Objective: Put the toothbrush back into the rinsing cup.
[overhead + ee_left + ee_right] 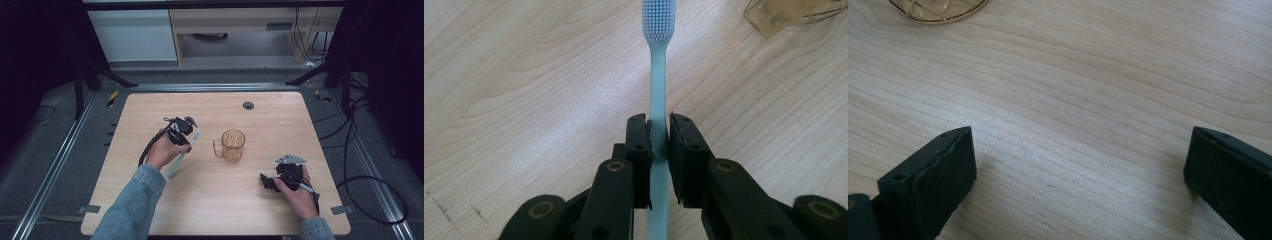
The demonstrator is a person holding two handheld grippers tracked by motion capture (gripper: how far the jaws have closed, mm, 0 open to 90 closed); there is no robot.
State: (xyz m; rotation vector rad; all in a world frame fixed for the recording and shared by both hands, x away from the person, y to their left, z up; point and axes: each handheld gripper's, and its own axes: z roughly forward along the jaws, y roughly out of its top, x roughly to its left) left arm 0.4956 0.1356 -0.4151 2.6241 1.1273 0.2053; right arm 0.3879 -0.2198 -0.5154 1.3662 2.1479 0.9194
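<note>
1. Left gripper view first: the left gripper has its jaws clamped on the pale blue toothbrush, pads pinching the handle about midway, bristled head pointing away toward the far side

2. From the high view, that toothbrush sits left of centre on the wooden table, angled, with the head aimed toward the amber glass mug just to its right

3. The right gripper rests near the right front of the table, jaws spread wide with nothing between them, bare wood below

4. Judging the step: it looks like the brush is headed for the mug, so lift it clear of the table before swinging right

5. Do it well by tipping the brush upright over the mug's mouth, one end down, so it clears the rim rather than knocking it

6. The grip is narrow on a slim handle; it could pivot, so move steadily

7. The mug is light and could slide; the free right gripper is well placed to steady it near the handle
</note>
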